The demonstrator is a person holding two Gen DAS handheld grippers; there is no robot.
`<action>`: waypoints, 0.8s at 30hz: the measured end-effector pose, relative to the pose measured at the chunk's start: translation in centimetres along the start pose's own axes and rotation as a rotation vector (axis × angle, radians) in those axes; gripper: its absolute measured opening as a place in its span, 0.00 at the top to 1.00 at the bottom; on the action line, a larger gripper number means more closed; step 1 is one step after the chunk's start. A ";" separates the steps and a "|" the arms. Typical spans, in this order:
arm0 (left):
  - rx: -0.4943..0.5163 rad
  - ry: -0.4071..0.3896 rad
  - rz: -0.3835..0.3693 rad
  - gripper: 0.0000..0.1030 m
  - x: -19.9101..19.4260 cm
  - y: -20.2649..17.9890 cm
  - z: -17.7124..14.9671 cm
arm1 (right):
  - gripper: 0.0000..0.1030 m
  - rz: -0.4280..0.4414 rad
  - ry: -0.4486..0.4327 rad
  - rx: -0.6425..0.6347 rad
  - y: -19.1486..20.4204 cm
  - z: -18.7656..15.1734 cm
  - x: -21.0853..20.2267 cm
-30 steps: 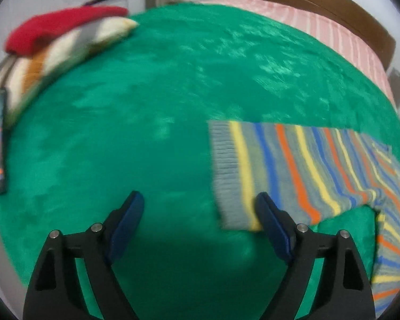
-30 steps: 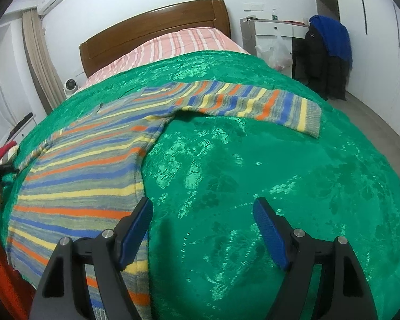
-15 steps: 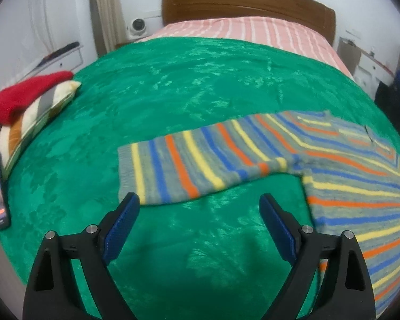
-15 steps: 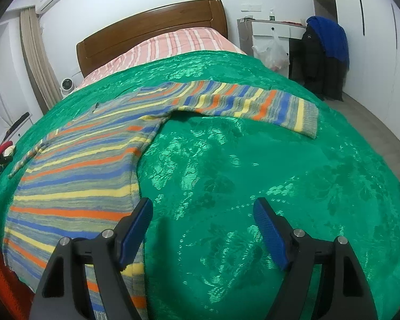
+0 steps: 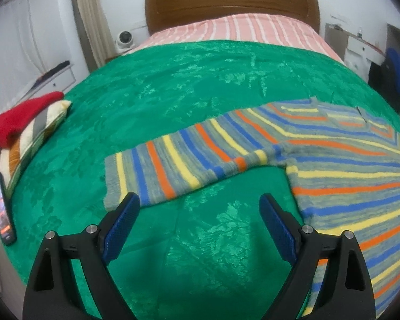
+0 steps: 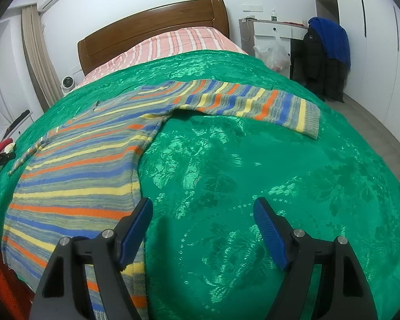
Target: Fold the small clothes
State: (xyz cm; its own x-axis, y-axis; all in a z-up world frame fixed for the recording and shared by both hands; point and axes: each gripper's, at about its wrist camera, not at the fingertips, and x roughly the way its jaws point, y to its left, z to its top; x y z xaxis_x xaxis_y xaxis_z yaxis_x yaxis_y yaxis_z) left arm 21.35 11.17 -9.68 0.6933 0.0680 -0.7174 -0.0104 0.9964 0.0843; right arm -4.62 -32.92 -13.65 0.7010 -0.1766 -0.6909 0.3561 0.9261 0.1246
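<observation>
Since earlier, left gripper [image 5: 199, 208] swings back from cuff; sleeve now ahead. Both grippers, right gripper [image 6: 202, 214] included, gape empty. Striped sweater [image 6: 77, 160] flat on green bedspread [image 6: 253, 186]: soft, light knit; pinch cuff [image 5: 112, 178].

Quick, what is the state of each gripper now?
Left gripper: jaws open, holding nothing, above the striped sweater sleeve.
Right gripper: jaws open, holding nothing.

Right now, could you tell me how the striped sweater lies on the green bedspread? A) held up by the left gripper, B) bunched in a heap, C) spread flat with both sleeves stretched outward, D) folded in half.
C: the striped sweater lies flat on the green bedspread, a sleeve stretched out each side; both grippers' jaws are open and empty.
</observation>
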 end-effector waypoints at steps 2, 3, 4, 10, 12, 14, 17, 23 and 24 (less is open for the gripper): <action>0.006 0.017 -0.025 0.06 0.7 -0.1 -0.3 | 0.25 0.002 0.001 -0.001 0.0 0.0 0.0; 0.005 0.018 -0.049 0.05 1.2 0.0 -0.5 | 0.25 0.003 0.001 -0.001 0.0 0.0 0.0; -0.001 0.016 -0.067 0.05 1.8 0.2 -0.7 | 0.25 0.004 0.002 -0.002 0.0 0.0 0.1; -0.024 0.052 -0.097 0.00 6.2 1.0 -1.0 | 0.25 -0.014 0.011 -0.021 0.3 -0.1 0.4; -0.027 0.110 -0.108 0.00 7.8 1.0 -1.1 | 0.25 -0.021 0.017 -0.031 0.5 -0.2 0.6; -0.030 0.093 -0.113 0.00 7.5 1.1 -1.2 | 0.25 -0.030 0.021 -0.038 0.7 -0.2 0.8; -0.023 0.071 -0.102 0.00 7.2 0.7 -1.6 | 0.25 -0.046 0.023 -0.050 0.9 -0.3 0.9; -0.027 0.072 -0.106 0.00 7.1 0.8 -1.6 | 0.25 -0.087 0.010 -0.074 1.4 0.1 0.5; -0.028 0.072 -0.107 0.00 7.1 0.8 -1.6 | 0.25 -0.092 0.005 -0.074 1.5 0.2 0.2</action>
State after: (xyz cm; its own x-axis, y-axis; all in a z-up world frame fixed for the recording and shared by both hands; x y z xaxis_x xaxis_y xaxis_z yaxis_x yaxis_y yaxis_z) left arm 25.12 12.56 -15.77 0.6378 -0.0366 -0.7693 0.0401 0.9991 -0.0143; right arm -3.82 -31.63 -13.43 0.6644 -0.2608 -0.7004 0.3721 0.9282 0.0074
